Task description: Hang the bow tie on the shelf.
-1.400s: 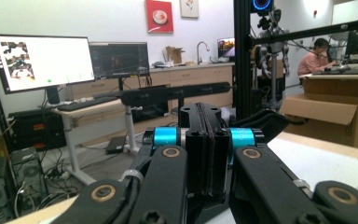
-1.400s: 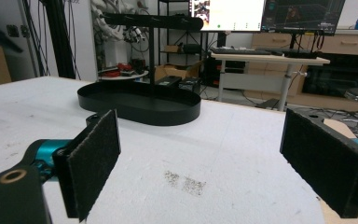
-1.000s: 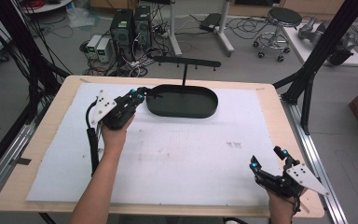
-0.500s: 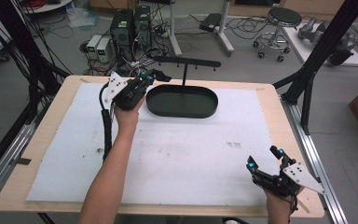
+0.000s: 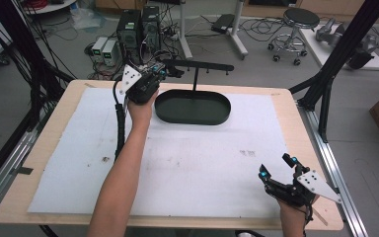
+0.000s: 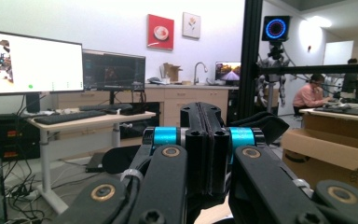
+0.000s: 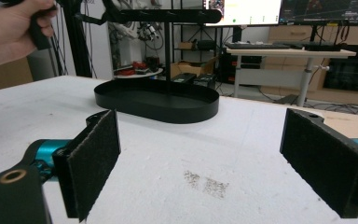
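Note:
A black oval tray (image 5: 216, 119) stands at the far middle of the white mat (image 5: 187, 163). A thin post rises from it and carries a black crossbar (image 5: 205, 64). My left gripper (image 5: 170, 72) is held up in the air beside the crossbar's left end. Its jaws are pressed shut with nothing between them (image 6: 204, 114) and point out at the room. My right gripper (image 5: 275, 166) rests low near the table's front right corner, open wide. Between its pads (image 7: 95, 156) lies bare mat, and the tray (image 7: 121, 100) and crossbar (image 7: 168, 15) stand farther off.
The mat covers most of a wooden table (image 5: 291, 123). Black frame struts (image 5: 335, 59) rise at the right and left sides. Computers, cables and a stool (image 5: 298, 22) stand on the floor beyond. A small dark smudge (image 7: 205, 182) marks the mat.
My left gripper has lifted from beside the tray's left end and moved away and to the right, up to the crossbar's left end. The right gripper has barely shifted.

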Motion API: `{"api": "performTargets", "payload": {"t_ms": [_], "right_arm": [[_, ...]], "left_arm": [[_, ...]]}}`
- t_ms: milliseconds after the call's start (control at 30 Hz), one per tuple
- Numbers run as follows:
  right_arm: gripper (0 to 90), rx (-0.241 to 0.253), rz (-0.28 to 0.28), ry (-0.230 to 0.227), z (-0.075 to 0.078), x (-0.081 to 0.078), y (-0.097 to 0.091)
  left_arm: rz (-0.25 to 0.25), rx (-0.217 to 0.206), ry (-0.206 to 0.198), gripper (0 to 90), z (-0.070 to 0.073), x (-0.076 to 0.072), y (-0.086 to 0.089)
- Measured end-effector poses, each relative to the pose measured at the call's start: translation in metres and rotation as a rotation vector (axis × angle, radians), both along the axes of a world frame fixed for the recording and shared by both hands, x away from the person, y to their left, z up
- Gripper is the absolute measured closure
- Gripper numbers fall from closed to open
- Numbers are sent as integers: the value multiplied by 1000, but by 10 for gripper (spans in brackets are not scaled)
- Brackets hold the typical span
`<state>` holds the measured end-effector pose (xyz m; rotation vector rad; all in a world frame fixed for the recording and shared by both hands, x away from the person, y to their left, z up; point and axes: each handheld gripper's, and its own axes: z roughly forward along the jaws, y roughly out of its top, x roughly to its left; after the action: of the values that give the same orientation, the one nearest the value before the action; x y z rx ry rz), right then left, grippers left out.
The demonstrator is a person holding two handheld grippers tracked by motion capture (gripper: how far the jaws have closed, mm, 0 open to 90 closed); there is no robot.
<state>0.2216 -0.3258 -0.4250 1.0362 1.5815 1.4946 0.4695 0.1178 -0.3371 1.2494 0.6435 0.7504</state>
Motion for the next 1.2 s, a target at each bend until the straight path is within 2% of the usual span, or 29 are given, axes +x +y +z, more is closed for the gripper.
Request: {"api": "performTargets", "payload": {"t_ms": [167,367,433,733,933,1200], "right_arm": [[111,-9,12,1,0,1,4],[112,-13,21,10,-1,4,7],[111,-21,25,14,-2,4,8],[111,-31,42,14,-2,4,12],[111,-31,46,19,-2,5,12],[112,-32,48,17,-3,5,13]], "left_arm": [[8,-12,15,887,1,15,-1],[34,7,32,887,-2,27,1],[42,-1,38,887,-3,30,2],[82,-7,57,887,-8,41,10],[102,9,62,887,-7,46,13],[147,23,82,876,-13,50,23]]}}
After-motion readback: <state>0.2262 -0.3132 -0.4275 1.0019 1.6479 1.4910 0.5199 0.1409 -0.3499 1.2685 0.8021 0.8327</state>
